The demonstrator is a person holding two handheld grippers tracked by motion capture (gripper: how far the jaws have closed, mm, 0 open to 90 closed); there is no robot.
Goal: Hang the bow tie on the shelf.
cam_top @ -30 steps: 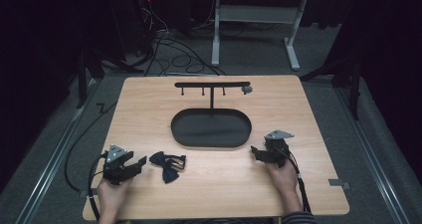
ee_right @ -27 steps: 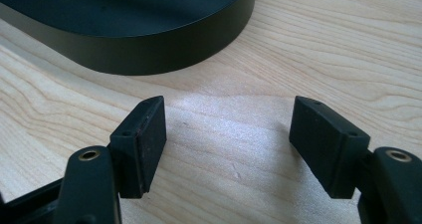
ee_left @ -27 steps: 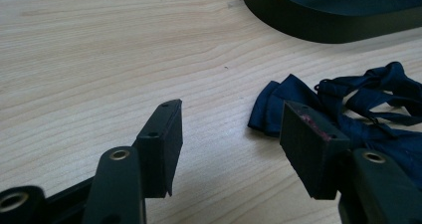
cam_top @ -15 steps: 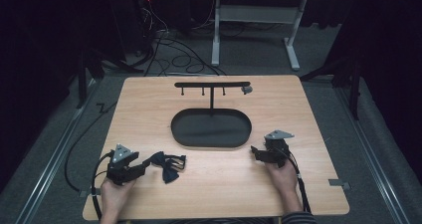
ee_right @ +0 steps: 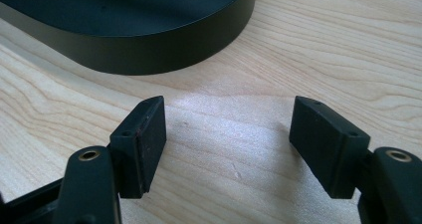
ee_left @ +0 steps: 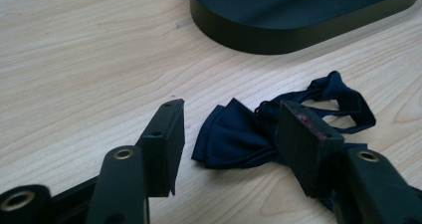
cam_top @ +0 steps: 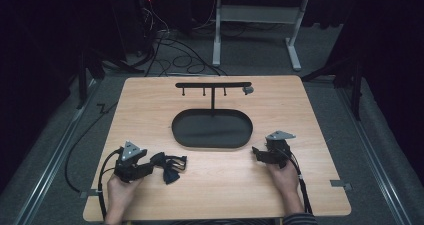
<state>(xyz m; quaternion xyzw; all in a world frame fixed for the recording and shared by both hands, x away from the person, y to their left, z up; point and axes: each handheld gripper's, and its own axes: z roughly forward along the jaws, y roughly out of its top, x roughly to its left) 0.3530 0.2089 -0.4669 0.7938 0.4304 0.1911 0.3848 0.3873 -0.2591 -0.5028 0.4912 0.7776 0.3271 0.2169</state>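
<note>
A navy bow tie is seen lying flat on the wooden bench, near the black oval tray of a hook stand. The left gripper is held released, its jaws spread around the tie, apparently not touching it. The right gripper is held released over bare wood beside the tray.

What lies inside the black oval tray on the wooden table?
The black oval tray looks empty: its dark floor shows bare, apart from the thin black stand post rising at its back edge. The near wall hides a sliver of floor.
</note>
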